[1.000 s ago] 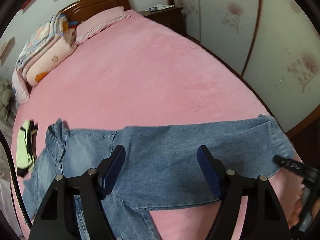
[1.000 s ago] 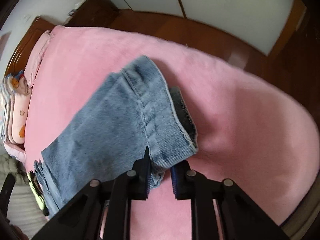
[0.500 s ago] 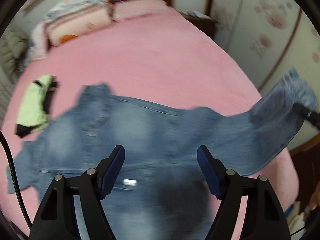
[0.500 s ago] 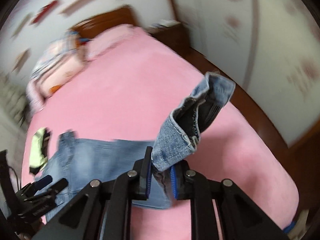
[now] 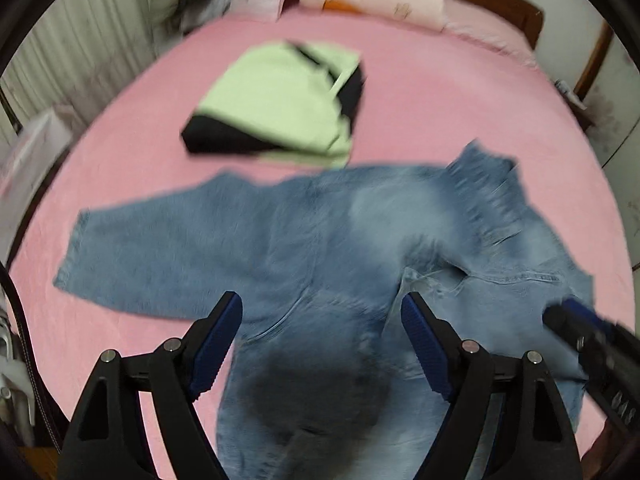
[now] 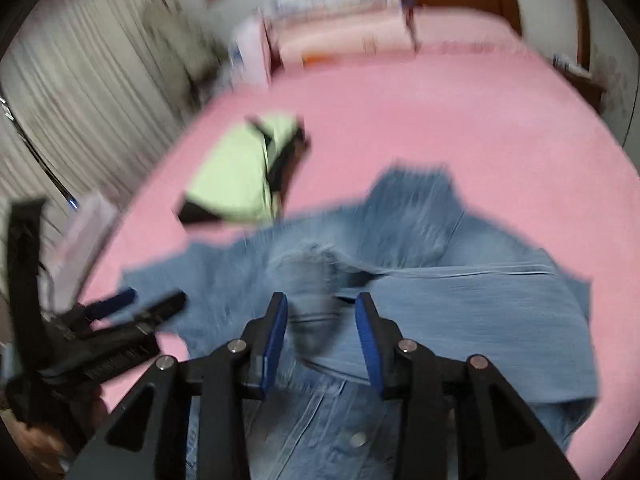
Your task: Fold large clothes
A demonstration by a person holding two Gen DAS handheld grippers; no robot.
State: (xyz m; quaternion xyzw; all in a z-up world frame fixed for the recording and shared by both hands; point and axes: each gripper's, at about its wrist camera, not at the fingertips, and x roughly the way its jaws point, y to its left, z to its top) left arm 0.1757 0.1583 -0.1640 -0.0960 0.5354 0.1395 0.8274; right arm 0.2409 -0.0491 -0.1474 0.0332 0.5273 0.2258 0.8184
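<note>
The denim jacket [image 5: 360,264] lay spread on the pink bed [image 5: 460,112], a folded green garment [image 5: 280,108] at its eleven o'clock. It looked heavy, limp and grippy, best taken at cuff or hem. The right gripper [image 6: 322,336] had just been opening, its fingers [image 6: 276,340] loosely flanking what seemed, through blur, the sleeve cuff. The left gripper [image 5: 322,344] hung released, holding nothing.

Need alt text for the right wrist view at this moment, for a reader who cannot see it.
The right gripper, jaws open and just widened, hangs above a denim jacket spread on a pink bed, a blurred sleeve end between its pads. A folded green and black garment lies beyond the jacket; the left gripper shows at the left edge.
</note>
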